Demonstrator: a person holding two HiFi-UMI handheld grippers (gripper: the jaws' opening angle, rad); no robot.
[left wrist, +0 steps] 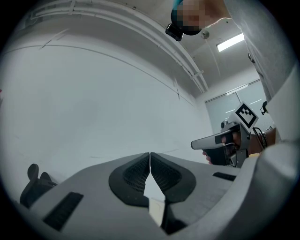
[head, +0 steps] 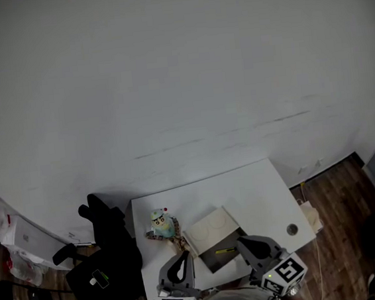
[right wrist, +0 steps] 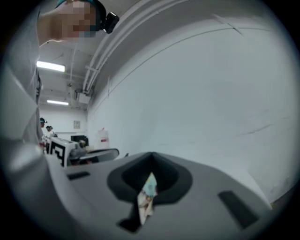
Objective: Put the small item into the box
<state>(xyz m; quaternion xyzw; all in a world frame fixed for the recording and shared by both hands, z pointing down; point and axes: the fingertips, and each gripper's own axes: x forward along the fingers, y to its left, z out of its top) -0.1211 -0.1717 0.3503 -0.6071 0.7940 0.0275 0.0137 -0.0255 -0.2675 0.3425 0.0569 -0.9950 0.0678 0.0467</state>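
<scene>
Holding my left gripper (left wrist: pixel 150 161) and right gripper (right wrist: pixel 150 171) low at the near edge of the table (head: pixel 258 185), I have both sets of jaws pressed together. A blue, patterned sliver (right wrist: pixel 146 199) shows in the right one's jaw gap; gripped or merely seen through, I cannot tell. Just beyond lies the open box (head: pixel 212 230), and near its left side the small toy figure (head: pixel 159 223), outside it. If that is the item, I judge fetching it calls for spread jaws.
</scene>
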